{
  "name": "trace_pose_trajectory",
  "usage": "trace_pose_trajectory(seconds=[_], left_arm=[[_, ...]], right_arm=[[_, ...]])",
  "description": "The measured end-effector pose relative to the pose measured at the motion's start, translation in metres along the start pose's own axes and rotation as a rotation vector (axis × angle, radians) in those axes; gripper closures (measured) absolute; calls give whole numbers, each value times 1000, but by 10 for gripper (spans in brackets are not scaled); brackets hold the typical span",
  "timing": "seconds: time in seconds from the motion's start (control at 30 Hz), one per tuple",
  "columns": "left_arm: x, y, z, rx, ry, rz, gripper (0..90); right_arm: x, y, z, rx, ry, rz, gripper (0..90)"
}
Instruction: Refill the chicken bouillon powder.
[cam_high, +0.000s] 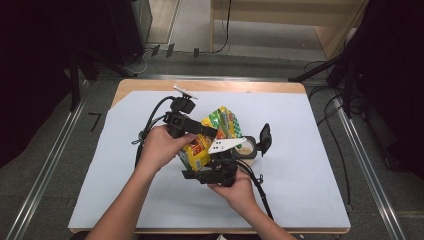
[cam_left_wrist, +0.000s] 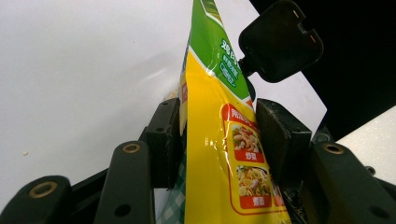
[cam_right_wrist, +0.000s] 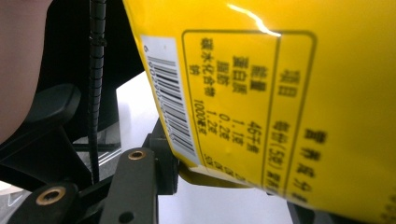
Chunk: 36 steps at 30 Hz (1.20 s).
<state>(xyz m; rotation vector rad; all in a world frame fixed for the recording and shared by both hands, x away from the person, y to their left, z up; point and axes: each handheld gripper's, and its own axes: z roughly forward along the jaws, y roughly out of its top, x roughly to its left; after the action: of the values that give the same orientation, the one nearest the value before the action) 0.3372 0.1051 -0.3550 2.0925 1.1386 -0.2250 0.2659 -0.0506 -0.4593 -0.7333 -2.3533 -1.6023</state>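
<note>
A yellow and green seasoning packet (cam_high: 220, 122) is held above the table between both hands. My left gripper (cam_high: 212, 132) comes in from the left and is shut on it; in the left gripper view both pads press the packet (cam_left_wrist: 219, 116) from either side. My right gripper (cam_high: 202, 162) holds the packet's lower end from below. In the right gripper view the barcode side of the packet (cam_right_wrist: 280, 93) is close up, with the left pad (cam_right_wrist: 163, 158) against its edge and the other jaw hidden behind it.
A small round container (cam_high: 245, 147) of beige powder stands just right of the packet, its black flip lid (cam_high: 264, 139) open and upright. That lid (cam_left_wrist: 280, 42) sits close behind the packet. A white sheet (cam_high: 300, 165) covers the wooden table.
</note>
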Motion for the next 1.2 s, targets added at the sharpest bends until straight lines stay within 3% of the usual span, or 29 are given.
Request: trace_pose_trajectory(seconds=[1.0, 1.2], left_arm=[[-5, 1, -5, -23, 16, 14, 533], [-9, 1, -5, -14, 24, 35, 536]], right_arm=[[1, 2, -1, -28, 25, 10, 593], [1, 0, -1, -39, 27, 13, 594]])
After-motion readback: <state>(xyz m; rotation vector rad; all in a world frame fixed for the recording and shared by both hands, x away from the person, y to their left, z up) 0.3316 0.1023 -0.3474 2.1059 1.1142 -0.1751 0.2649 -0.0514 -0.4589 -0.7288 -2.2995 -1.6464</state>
